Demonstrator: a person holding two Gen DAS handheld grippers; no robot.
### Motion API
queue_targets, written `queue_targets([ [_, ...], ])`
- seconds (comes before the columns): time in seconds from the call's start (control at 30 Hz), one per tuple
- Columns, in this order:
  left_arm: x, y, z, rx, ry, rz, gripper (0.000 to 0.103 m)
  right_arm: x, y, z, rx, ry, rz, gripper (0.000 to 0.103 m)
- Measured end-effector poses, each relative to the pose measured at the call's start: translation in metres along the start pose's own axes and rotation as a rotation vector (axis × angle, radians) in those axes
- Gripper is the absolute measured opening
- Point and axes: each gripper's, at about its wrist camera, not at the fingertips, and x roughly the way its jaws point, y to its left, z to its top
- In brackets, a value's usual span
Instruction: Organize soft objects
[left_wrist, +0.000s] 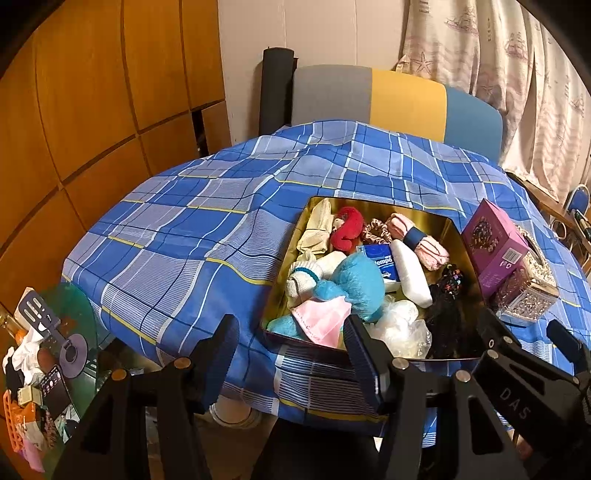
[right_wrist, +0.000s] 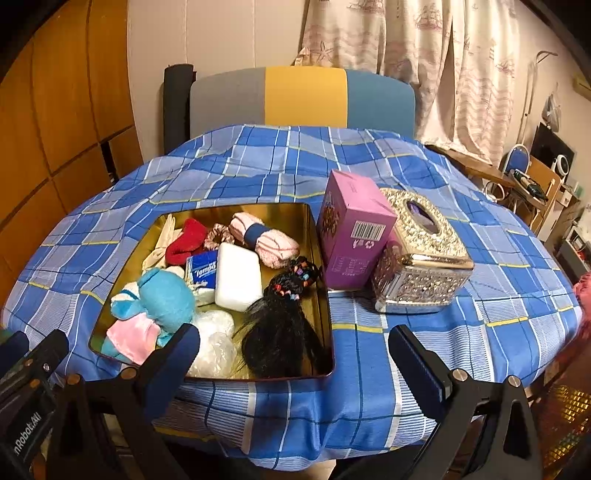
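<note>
A gold tin box (right_wrist: 317, 236) (left_wrist: 456, 230) sits on the blue plaid table and holds several soft things: a blue plush toy (right_wrist: 168, 299) (left_wrist: 360, 282), a white sponge (right_wrist: 238, 282), a red plush (right_wrist: 186, 240), rolled pink socks (right_wrist: 267, 238), a tissue pack (right_wrist: 203, 271), a black wig (right_wrist: 280, 332) and clear plastic (right_wrist: 214, 341). My left gripper (left_wrist: 291, 350) is open and empty at the table's near edge, just in front of the box. My right gripper (right_wrist: 295, 354) is open and empty, over the box's near right corner.
A purple carton (right_wrist: 352, 236) leans on a jewelled tissue box (right_wrist: 417, 266) right of the tin. A grey, yellow and blue chair (right_wrist: 303, 98) stands behind the table. A cluttered glass side table (left_wrist: 55, 332) is at the left. Wooden cabinets stand left, curtains behind.
</note>
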Motion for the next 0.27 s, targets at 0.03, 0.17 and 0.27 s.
queue_targets([
  [0.03, -0.0002, 0.0001, 0.0, 0.001, -0.002, 0.002, 0.06, -0.0005, -0.0002, -0.0002, 0.003, -0.002, 0.001, 0.103],
  [0.17, -0.0025, 0.0004, -0.0003, 0.005, -0.024, 0.028, 0.06, -0.0021, 0.001, 0.0001, -0.003, -0.01, -0.001, 0.103],
  [0.27, -0.0046, 0.0, -0.0003, 0.005, -0.038, 0.031, 0.06, -0.002, 0.0018, -0.0006, -0.007, -0.007, 0.003, 0.103],
])
